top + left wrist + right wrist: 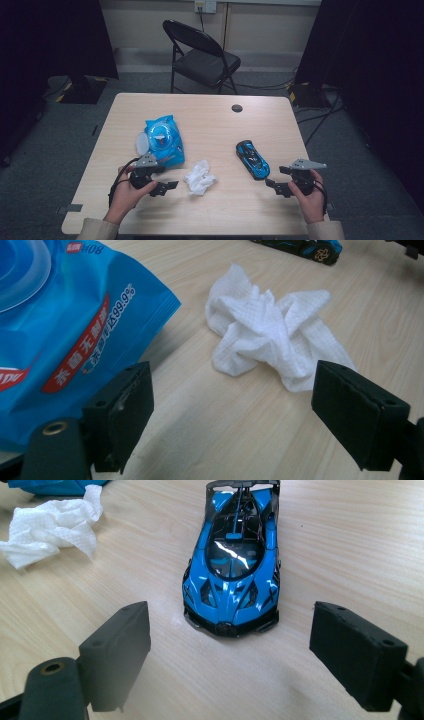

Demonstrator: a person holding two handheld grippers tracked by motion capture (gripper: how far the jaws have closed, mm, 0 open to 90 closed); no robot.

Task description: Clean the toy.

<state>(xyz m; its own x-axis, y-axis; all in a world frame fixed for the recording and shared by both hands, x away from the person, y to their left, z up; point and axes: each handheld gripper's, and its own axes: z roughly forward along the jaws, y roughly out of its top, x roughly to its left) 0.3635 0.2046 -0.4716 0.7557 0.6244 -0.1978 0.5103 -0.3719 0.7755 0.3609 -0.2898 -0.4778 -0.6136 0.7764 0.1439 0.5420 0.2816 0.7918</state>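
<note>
High view: L gripper (pixel 167 186) just beside the crumpled wet wipe (pixel 200 178), wipes pack (pixel 164 141) behind it; R gripper (pixel 276 176) near the blue toy car (pixel 253 159), right of the wipe.

Left gripper view: jaws apart, empty, wipe ahead.

Right gripper view: jaws apart, car nose-on between them, untouched.

Risk: glossy tapered body, pinch off-centre and the car could squirt out or roll.
</note>
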